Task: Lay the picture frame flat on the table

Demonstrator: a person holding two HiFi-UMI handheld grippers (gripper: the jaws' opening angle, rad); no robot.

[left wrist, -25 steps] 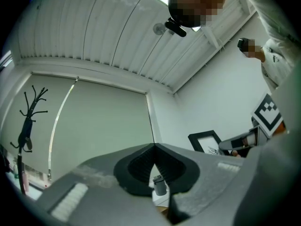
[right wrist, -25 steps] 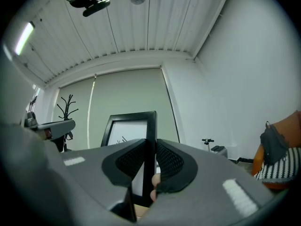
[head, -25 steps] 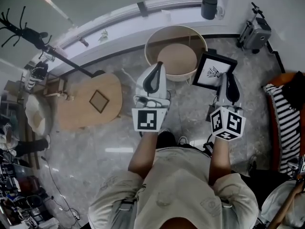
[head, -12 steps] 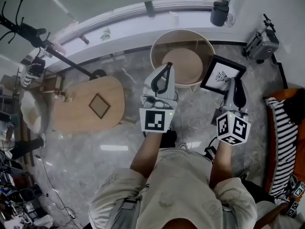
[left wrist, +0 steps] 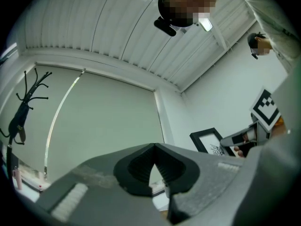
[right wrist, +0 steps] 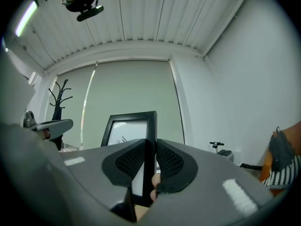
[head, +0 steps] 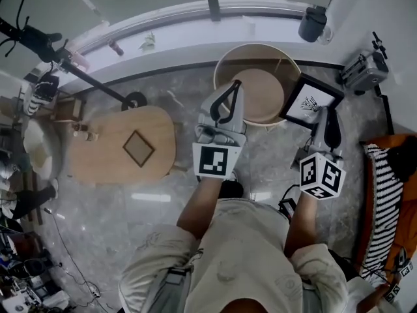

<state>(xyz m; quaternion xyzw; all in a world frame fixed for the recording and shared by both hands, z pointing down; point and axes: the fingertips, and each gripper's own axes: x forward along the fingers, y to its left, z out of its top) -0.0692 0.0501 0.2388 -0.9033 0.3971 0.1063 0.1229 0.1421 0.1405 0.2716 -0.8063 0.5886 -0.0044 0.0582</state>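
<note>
The right gripper is clamping one side bar of the picture frame. Only the right gripper view is showing this grip closely, with the pads pressing on the black bar and the picture frame standing upright. The head view is showing where it is hanging, just beside the rim of the round table. The left gripper is reaching over that table, and its own view is showing its tips meeting on nothing.
</note>
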